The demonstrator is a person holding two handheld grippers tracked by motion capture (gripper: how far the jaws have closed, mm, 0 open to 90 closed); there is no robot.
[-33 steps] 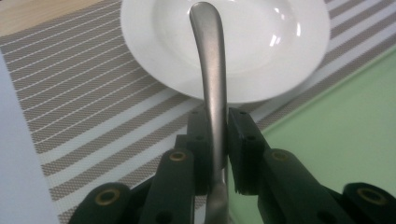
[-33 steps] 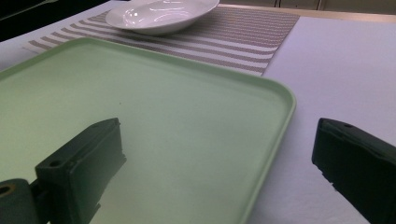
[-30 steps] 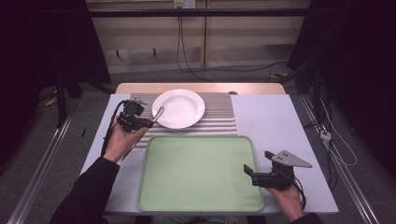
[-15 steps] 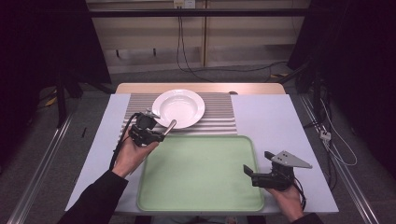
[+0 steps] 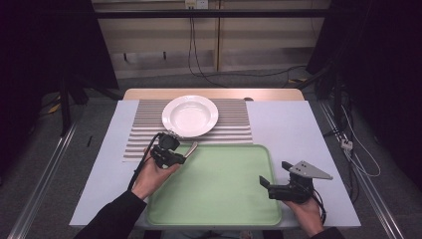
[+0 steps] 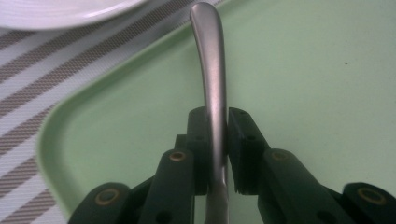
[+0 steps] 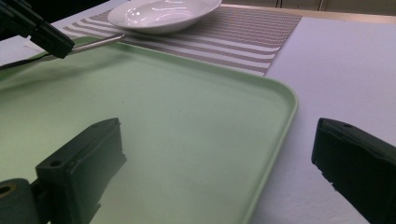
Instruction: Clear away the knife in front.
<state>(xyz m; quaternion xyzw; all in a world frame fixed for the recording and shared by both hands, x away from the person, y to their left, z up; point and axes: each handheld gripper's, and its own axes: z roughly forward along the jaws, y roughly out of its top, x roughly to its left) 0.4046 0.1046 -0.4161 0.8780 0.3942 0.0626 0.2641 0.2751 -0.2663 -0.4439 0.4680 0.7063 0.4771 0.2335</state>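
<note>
My left gripper (image 5: 174, 153) is shut on a metal utensil (image 5: 190, 147). It hovers over the far left corner of the green tray (image 5: 219, 199). In the left gripper view the utensil's smooth handle (image 6: 210, 70) sticks out forward between the pads over the tray's corner (image 6: 70, 121), and its other end is hidden below the jaws. My right gripper (image 5: 266, 185) rests at the tray's near right edge, open, jaws pointing left with nothing between them. In the right gripper view my right gripper (image 7: 219, 154) straddles the tray's rim (image 7: 280, 121), and the utensil's handle (image 7: 100, 41) shows at the far left.
A white plate (image 5: 190, 115) sits on a striped mat (image 5: 234, 127) just beyond the tray. The pale tabletop (image 5: 293, 134) lies bare to the right of the mat. Cables and dark floor surround the table.
My left gripper has carried the utensil rightward, nearer and lower, from over the mat left of the plate to the tray's far left corner. The right gripper has not moved.
</note>
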